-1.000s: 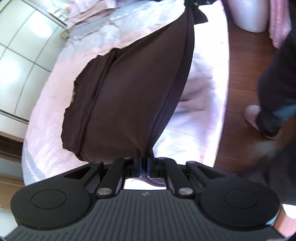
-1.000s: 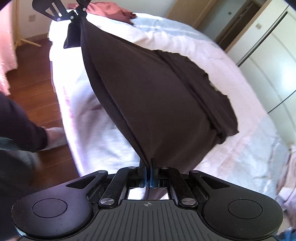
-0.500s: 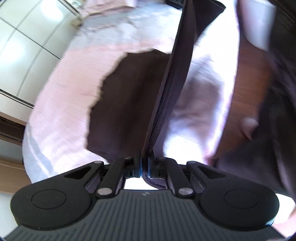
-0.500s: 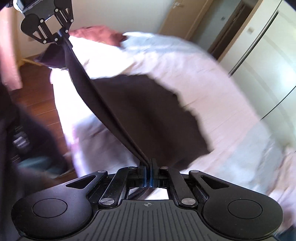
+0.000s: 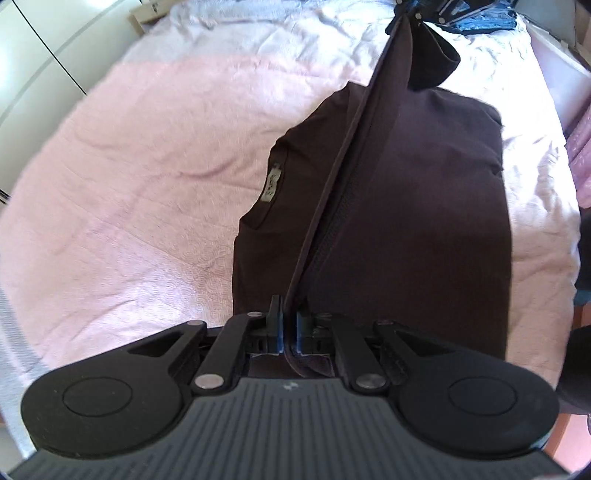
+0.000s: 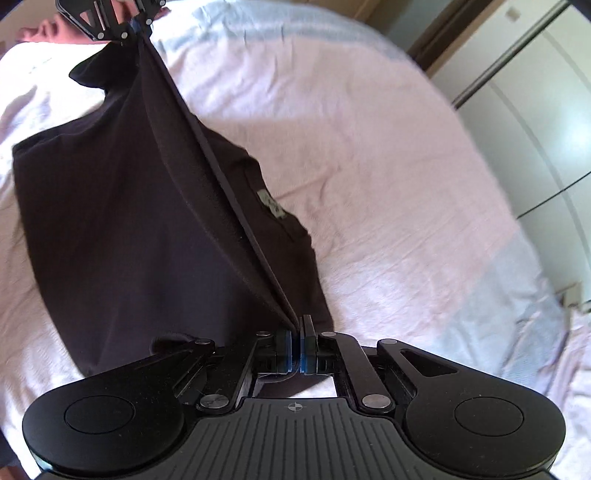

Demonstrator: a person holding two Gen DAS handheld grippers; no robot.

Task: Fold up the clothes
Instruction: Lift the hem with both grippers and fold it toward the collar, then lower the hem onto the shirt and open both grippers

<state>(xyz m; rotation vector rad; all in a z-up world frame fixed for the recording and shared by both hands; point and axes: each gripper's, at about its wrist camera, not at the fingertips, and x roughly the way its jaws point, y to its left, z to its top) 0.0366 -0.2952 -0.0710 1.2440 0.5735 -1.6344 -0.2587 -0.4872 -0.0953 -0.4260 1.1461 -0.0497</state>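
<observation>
Both tongs are clamped on one hem of a dark brown shirt [image 5: 424, 206]: the left tongs [image 5: 287, 328] pinch one end of the hem between their blue pads, and the right tongs [image 6: 295, 338] pinch the other end, so the edge runs taut in a straight line between them. In the left wrist view the right tongs [image 5: 417, 14] show at the far end of that line, and in the right wrist view the left tongs [image 6: 129, 31] show at the top, with a loose flap of cloth hanging just below each far grip.

A second ago the shirt hung well above the bed with wooden floor and the person's legs in view beside it; half a second ago the pictures were blurred by motion. Now both cameras look down over the bed [image 5: 122, 177], the lifted half of the shirt has been carried over the lower half, and the floor has almost gone from view.

The shirt lies on the pink bedcover, near the bed's edge, its lower layer flat and its upper layer sloping up to the held hem. A small pale neck label [image 5: 272, 182] shows on the lower layer beside the taut edge, also seen in the right wrist view [image 6: 272, 205]. White wardrobe doors [image 6: 535, 110] stand beyond the bed.
</observation>
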